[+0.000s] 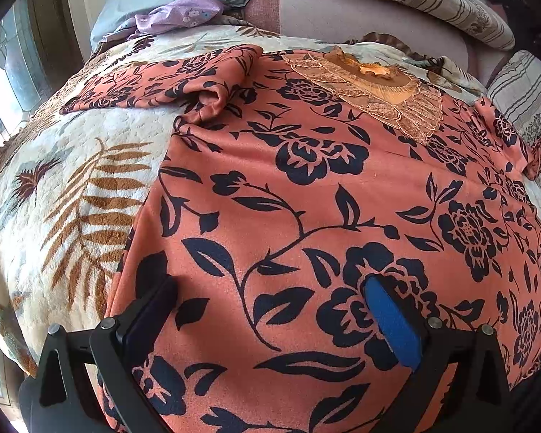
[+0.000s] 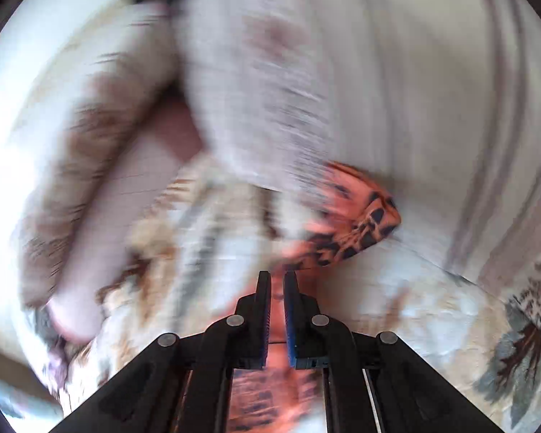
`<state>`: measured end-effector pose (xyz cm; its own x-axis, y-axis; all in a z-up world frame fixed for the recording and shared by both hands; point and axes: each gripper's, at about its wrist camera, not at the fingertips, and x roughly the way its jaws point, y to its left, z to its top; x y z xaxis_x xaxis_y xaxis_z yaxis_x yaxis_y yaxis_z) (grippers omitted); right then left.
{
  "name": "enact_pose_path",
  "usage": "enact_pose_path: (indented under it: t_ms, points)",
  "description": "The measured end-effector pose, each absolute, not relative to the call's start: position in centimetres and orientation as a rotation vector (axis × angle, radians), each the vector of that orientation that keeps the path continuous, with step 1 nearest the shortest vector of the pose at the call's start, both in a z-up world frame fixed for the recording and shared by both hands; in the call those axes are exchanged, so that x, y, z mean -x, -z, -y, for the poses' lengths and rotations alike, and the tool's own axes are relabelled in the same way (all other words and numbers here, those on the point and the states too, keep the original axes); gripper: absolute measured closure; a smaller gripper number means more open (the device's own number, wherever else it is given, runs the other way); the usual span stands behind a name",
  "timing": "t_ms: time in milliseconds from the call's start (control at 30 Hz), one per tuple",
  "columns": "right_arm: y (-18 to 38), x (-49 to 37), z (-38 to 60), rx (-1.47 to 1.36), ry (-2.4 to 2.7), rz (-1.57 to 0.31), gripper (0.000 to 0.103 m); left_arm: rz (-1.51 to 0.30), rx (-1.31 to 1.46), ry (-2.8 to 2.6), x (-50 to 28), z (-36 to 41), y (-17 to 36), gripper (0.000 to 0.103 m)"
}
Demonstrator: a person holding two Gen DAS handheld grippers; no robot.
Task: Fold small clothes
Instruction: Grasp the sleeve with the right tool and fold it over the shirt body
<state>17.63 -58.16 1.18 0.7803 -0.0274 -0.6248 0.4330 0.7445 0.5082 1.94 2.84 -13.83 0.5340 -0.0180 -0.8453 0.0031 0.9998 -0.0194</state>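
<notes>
Bedding fills both views, with a coral floral garment spread on a leaf-patterned blanket.

Cream blanket (image 1: 65, 195) with brown fern leaves covers the left of the left wrist view, and the coral garment (image 1: 306, 187) with dark navy flowers lies flat across the centre and right, its lace-trimmed neckline (image 1: 375, 86) toward the upper middle and one sleeve (image 1: 155, 83) bunched at upper left. Striped pillows (image 1: 414, 0) sit along the top edge. Left gripper (image 1: 270, 306) hangs over the lower centre with its fingers spread wide, nothing between them. Motion blur smears the right wrist view; a striped pillow (image 2: 396, 90) fills the top. Right gripper (image 2: 277, 288) at bottom centre is clenched on coral fabric (image 2: 353, 216), which trails up to centre right.
</notes>
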Motion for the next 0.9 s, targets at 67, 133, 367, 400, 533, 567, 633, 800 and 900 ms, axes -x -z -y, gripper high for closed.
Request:
enact_pose_path:
  t_ms: [67, 133, 367, 400, 533, 567, 633, 800, 900]
  points:
    - [-6.4, -17.6, 52.1, -0.626, 0.119, -0.550, 0.096, -1.006, 0.027, 0.026, -1.9, -3.1, 13.8, 0.000]
    - [-10.3, -16.9, 45.2, -0.573, -0.044, -0.485, 0.096, -1.004, 0.036, 0.043, -1.7, -3.3, 13.7, 0.000]
    - [-6.8, -16.4, 25.1, -0.656, -0.441, -0.614, 0.061, -1.009, 0.096, 0.104, -0.5, -4.6, 13.2, 0.000]
    - [-4.3, -16.2, 24.5, -0.710, -0.458, -0.664, 0.023, -1.010, 0.105, 0.110, -0.5, -4.8, 13.2, 0.000]
    - [4.6, -15.2, 30.1, -0.910, -0.327, -0.797, 0.016, -1.009, 0.093, 0.113, -0.5, -4.7, 13.5, 0.000]
    - [6.2, -14.7, 33.4, -0.966, -0.274, -0.790, 0.016, -1.006, 0.075, 0.103, -0.5, -4.4, 13.6, 0.000]
    - [8.3, -13.4, 40.7, -1.060, -0.133, -0.731, 0.016, -0.999, 0.021, 0.082, -0.4, -3.7, 13.9, 0.000]
    - [10.7, -10.4, 58.6, -1.075, 0.215, -0.627, 0.021, -0.985, 0.012, 0.071, -0.2, -3.7, 14.0, 0.000]
    - [12.9, -11.2, 65.6, -1.122, 0.333, -0.651, 0.036, -0.996, 0.007, 0.065, -0.4, -3.6, 13.9, 0.000]
